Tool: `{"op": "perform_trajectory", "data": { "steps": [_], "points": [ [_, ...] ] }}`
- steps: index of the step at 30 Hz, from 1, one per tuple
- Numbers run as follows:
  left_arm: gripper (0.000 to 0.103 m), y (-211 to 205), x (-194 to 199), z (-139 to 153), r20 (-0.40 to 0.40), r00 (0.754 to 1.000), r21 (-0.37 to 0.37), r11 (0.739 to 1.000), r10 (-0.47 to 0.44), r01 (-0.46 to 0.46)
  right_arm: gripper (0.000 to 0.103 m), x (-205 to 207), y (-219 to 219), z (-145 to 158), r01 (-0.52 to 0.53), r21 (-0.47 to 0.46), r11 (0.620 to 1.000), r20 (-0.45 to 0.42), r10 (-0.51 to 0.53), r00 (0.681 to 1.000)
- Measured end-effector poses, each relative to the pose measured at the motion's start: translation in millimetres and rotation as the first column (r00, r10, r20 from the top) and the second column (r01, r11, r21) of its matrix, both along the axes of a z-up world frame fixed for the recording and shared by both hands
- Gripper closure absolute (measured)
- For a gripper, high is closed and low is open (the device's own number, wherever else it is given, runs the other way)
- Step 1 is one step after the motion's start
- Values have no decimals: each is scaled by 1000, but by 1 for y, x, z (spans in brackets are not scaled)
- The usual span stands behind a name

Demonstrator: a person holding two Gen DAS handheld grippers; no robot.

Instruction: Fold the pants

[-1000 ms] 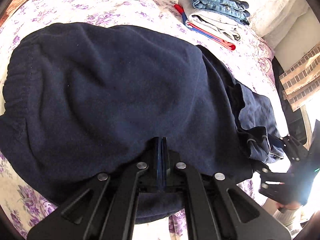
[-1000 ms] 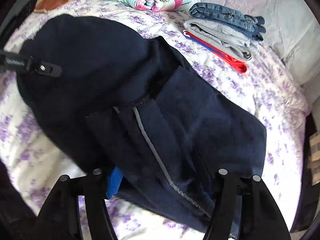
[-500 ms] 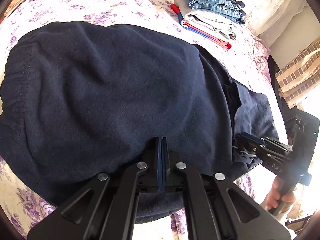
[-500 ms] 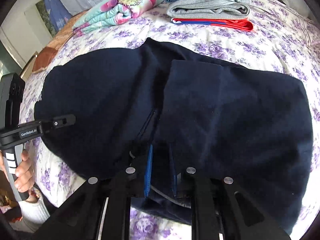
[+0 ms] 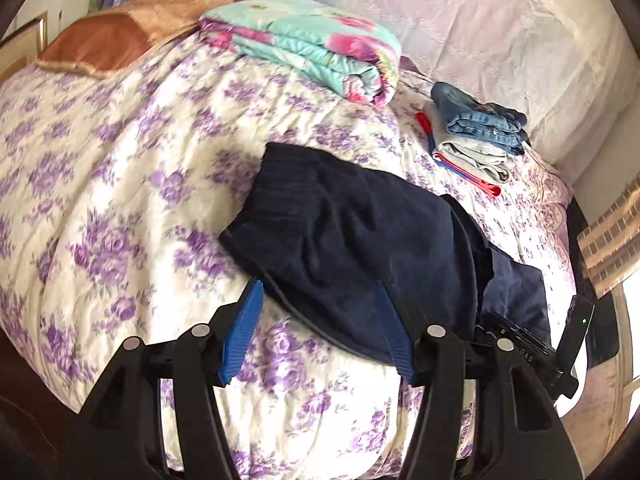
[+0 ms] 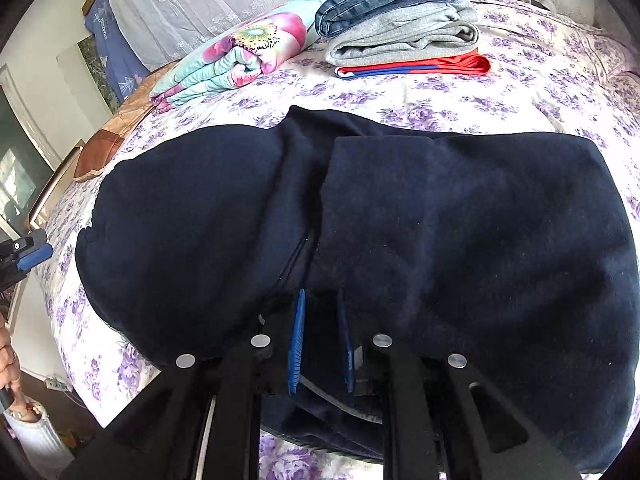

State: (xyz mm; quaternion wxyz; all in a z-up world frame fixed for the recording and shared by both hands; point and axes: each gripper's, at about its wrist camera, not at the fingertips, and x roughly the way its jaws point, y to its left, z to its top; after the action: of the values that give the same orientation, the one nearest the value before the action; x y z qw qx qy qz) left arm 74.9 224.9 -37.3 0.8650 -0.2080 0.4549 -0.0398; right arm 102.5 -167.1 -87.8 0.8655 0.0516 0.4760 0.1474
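Note:
The navy pants (image 5: 360,240) lie folded on the flowered bedspread (image 5: 120,200); they also fill the right wrist view (image 6: 400,240). My left gripper (image 5: 316,334) is open, pulled back over the near edge of the pants, holding nothing. My right gripper (image 6: 320,340) is nearly shut, its blue pads clamped on the near edge of the pants. The right gripper also shows at the right in the left wrist view (image 5: 520,344). The left gripper tip shows at the left edge of the right wrist view (image 6: 24,252).
A stack of folded clothes (image 5: 476,136) with jeans on top lies at the back right; it also shows in the right wrist view (image 6: 400,32). A folded flowered quilt (image 5: 312,44) and a brown pillow (image 5: 112,40) lie at the back. The bed's edge is near me.
My left gripper has let go of the pants, opened and drawn back to the left. The right gripper stays clamped on the pants' edge.

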Motion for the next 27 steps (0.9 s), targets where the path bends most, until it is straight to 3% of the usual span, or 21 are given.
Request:
{"op": "perform_trajectory", "data": {
  "steps": [7, 11, 13, 15, 16, 17, 22, 25, 27],
  "points": [
    [46, 11, 22, -58, -139, 990, -220, 974, 15, -46, 86, -2, 1, 1, -2, -3, 1000, 4, 2, 1000],
    [33, -1, 43, -71, -149, 988, -240, 969, 27, -63, 86, -3, 1, 0, 2, 0, 1000, 7, -2, 1000],
    [34, -9, 59, -70, -137, 990, -229, 972, 20, -51, 86, -3, 1, 0, 3, -4, 1000, 8, -3, 1000],
    [54, -18, 74, -71, -151, 989, -190, 981, 7, -36, 86, -3, 1, 1, 2, -6, 1000, 6, -2, 1000],
    [75, -25, 78, -67, -136, 991, -154, 988, -8, -13, 86, -3, 1, 1, 2, -5, 1000, 5, -2, 1000],
    [79, -29, 79, -62, -110, 994, -135, 991, -17, 2, 86, -3, 1, 1, 2, -5, 1000, 5, -2, 1000],
    [82, -60, 54, -31, 37, 999, 83, 996, -32, 29, 86, -1, 3, 2, 5, -16, 1000, -12, -5, 1000],
    [82, -70, 51, -25, 43, 998, 173, 984, -39, 31, 85, 8, 11, 9, -11, -70, 997, -76, 6, 997],
    [82, -69, 53, -26, 29, 999, 183, 982, -39, 33, 79, 17, 19, 18, -26, -111, 993, -127, 12, 992]
  ]
}}
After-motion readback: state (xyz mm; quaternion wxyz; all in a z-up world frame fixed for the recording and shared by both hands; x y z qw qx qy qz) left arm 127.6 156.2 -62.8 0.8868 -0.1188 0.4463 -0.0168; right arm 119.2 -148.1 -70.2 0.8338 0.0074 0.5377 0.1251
